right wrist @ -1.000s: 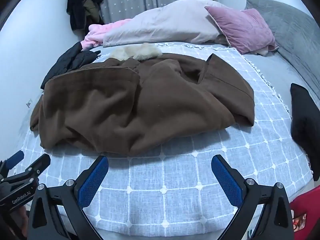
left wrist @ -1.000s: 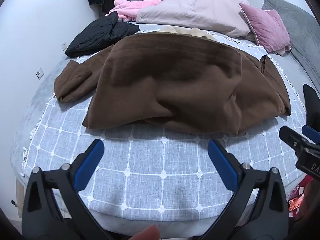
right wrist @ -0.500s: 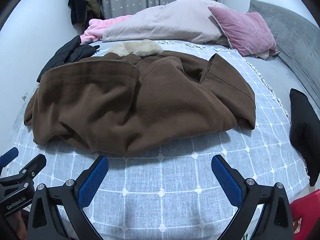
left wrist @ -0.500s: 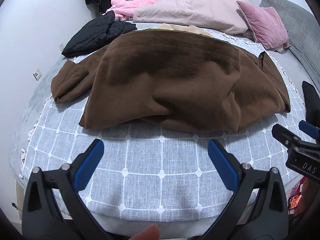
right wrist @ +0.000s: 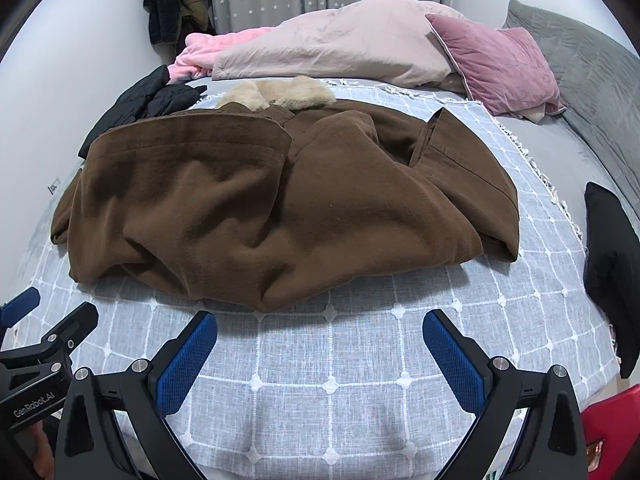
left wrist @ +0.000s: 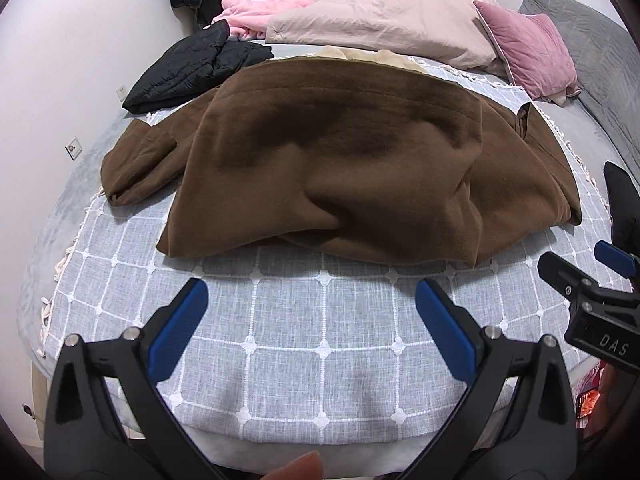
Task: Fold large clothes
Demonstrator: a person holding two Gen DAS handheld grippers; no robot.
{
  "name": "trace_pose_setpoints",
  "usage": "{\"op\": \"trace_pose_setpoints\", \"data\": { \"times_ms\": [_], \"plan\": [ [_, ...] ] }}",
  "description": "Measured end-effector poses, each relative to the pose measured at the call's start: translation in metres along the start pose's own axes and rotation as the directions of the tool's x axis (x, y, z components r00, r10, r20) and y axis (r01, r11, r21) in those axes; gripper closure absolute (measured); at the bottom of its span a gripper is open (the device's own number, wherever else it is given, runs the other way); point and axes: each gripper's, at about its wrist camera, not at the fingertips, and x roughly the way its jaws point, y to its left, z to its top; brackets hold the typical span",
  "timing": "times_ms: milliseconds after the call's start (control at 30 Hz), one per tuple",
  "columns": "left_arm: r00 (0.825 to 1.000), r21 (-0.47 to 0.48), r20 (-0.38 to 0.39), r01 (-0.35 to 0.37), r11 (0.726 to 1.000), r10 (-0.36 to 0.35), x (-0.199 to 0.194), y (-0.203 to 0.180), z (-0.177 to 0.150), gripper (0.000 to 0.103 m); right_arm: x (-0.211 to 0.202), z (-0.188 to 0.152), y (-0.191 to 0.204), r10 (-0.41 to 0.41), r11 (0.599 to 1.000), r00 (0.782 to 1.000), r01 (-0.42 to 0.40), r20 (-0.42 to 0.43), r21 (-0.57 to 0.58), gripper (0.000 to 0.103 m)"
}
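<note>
the brown coat (left wrist: 352, 168) is lying in a loose, bunched heap on the grid-pattern blanket (left wrist: 320, 344) covering the bed, occupying the middle of the blanket from its left edge across toward its right edge. one sleeve (left wrist: 136, 164) is trailing out toward the left edge of the bed. a cream fur collar (right wrist: 280, 94) is showing at the far side of the coat, toward the head of the bed. a wide strip of bare blanket is separating the coat's near hem from the foot edge of the bed.

the left gripper (left wrist: 312, 316) is hovering above the foot edge of the bed with its blue-padded fingers (left wrist: 180, 332) spread wide apart and gripping nothing; it is sitting short of the coat hem without touching it. the right gripper (right wrist: 320, 344) is hovering beside it over the same foot edge, jaws likewise released and empty, also clear of the coat.

a black quilted jacket (left wrist: 196, 68) is lying at the far left corner of the bed, just beyond the coat. a pale pink duvet (right wrist: 332, 46) and a pink pillow (right wrist: 496, 64) are resting along the head edge. a grey quilt (right wrist: 592, 80) is running along the right edge, and a black garment (right wrist: 608, 264) is lying at the near right edge of the blanket.
</note>
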Motion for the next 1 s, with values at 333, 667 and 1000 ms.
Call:
{"op": "trace_pose_setpoints", "data": {
  "times_ms": [333, 667, 1000],
  "plan": [
    [1.000, -0.003, -0.001, 0.000, 1.000, 0.000, 0.0007, 0.0025, 0.0001, 0.000, 0.0021, -0.0004, 0.0047, 0.004, 1.000, 1.000, -0.004, -0.001, -0.017, 0.000],
    [1.000, -0.004, -0.001, 0.001, 1.000, -0.001, 0.0007, 0.0026, -0.0003, 0.000, 0.0032, -0.0003, 0.0054, -0.001, 1.000, 1.000, 0.001, -0.005, -0.023, 0.000],
    [1.000, -0.004, -0.004, -0.001, 1.000, 0.001, 0.0009, 0.0046, -0.0001, 0.000, 0.0037, -0.0001, 0.0052, -0.002, 1.000, 1.000, 0.002, -0.007, -0.026, 0.000]
  ]
}}
